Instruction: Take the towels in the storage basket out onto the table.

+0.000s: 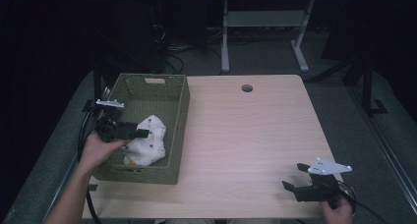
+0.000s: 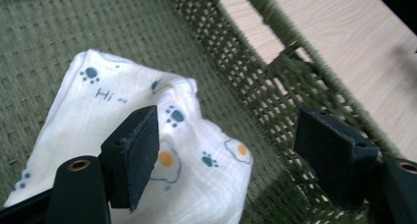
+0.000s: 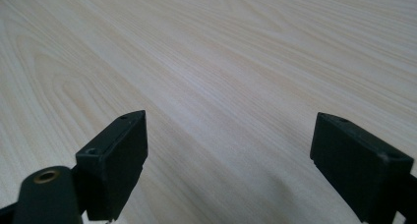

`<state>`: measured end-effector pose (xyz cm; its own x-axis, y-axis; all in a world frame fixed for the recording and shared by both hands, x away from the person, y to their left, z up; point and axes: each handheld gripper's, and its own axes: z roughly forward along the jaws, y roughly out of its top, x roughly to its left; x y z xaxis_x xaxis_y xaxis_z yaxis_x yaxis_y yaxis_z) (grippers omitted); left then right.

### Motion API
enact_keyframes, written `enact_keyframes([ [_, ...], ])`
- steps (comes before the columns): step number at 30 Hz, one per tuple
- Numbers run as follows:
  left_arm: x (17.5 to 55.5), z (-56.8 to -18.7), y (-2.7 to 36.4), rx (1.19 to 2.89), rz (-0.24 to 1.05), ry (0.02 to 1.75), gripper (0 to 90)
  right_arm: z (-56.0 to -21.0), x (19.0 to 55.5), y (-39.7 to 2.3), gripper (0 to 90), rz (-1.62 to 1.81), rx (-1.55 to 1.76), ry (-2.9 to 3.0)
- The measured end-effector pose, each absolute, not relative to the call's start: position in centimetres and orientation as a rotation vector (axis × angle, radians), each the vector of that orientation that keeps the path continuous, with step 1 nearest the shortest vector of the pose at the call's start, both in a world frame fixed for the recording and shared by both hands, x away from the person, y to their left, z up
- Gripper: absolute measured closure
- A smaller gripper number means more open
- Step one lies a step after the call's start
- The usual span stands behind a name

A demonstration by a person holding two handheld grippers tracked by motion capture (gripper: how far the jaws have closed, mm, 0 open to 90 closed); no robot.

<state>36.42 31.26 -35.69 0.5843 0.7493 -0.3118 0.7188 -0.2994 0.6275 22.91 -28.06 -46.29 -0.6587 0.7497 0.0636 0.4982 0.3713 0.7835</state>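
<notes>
A white cloth (image 1: pixel 147 143) printed with paw marks and fried eggs lies crumpled in the green woven basket (image 1: pixel 180 111) at the table's left. My left gripper (image 1: pixel 142 133) hovers over the cloth inside the basket, jaws open. In the left gripper view the cloth (image 2: pixel 113 121) lies just below the open gripper (image 2: pixel 228 150), not held. My right gripper (image 1: pixel 293 177) rests open near the table's front right corner, above bare wood (image 3: pixel 206 62), its jaws wide apart.
The light wooden table (image 1: pixel 246 135) has a round cable hole (image 1: pixel 247 88) near its far edge. The basket wall (image 2: pixel 255 81) stands close beside the left gripper. Behind the table are desk legs (image 1: pixel 225 37) and cables on the floor.
</notes>
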Motion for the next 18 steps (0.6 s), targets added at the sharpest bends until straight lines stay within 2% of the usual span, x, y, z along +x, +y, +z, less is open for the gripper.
enact_keyframes([
  [9, 37.1, -36.7, 31.5, 2.123, 0.074, 1.288, 25.0, -46.3, 22.9, -28.1, 14.0, 1.175, 1.099, 2.334],
  [18, 37.6, -37.7, 30.2, 2.264, 0.079, 1.35, 26.7, -46.3, 22.9, -28.1, 14.0, 1.174, 1.093, 2.337],
])
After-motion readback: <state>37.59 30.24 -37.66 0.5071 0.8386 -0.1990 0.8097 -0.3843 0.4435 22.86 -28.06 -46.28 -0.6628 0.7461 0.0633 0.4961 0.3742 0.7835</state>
